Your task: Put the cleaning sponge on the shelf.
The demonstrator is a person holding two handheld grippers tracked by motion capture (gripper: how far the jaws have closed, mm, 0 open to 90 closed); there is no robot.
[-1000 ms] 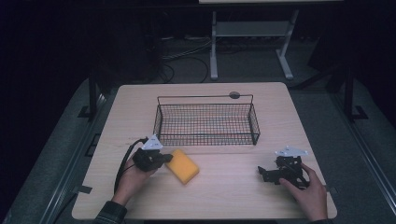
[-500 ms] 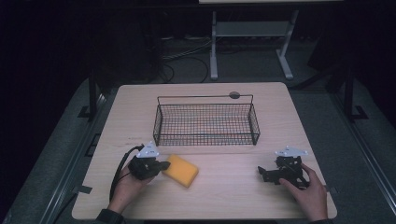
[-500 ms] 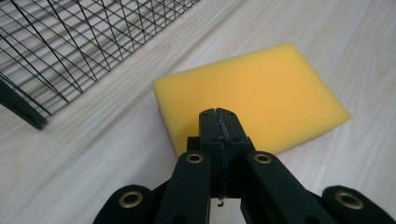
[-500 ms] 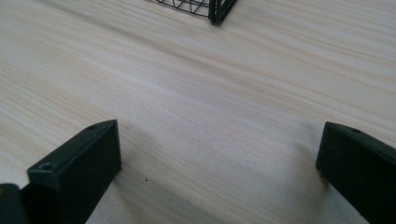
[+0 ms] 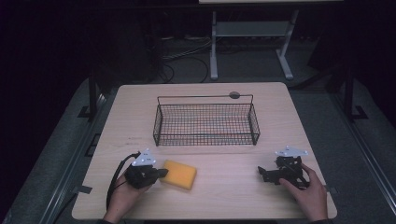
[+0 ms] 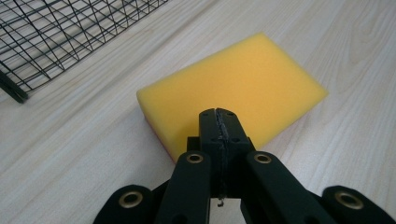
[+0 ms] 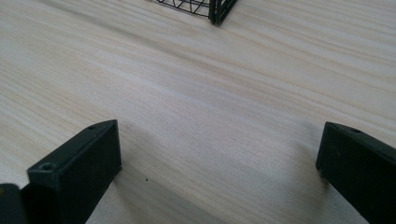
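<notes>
Sponge [image 6: 233, 88], near edge behind left hand-held gripper [image 6: 219, 122]

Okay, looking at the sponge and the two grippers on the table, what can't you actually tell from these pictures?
- Yellow sponge: in the left gripper view the shut left gripper covers its near edge, so whether the tips touch it is unclear.
- Sponge underside: a pinkish strip shows at the bottom edge; the rest is hidden.
- Wire basket: cut off by the top edge of the right gripper view.
- Dark round thing behind the basket: too small in the high view.

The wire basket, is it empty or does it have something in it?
Empty. The wire basket shows only bare mesh and table through it; the yellow sponge lies outside, on the table.
</notes>
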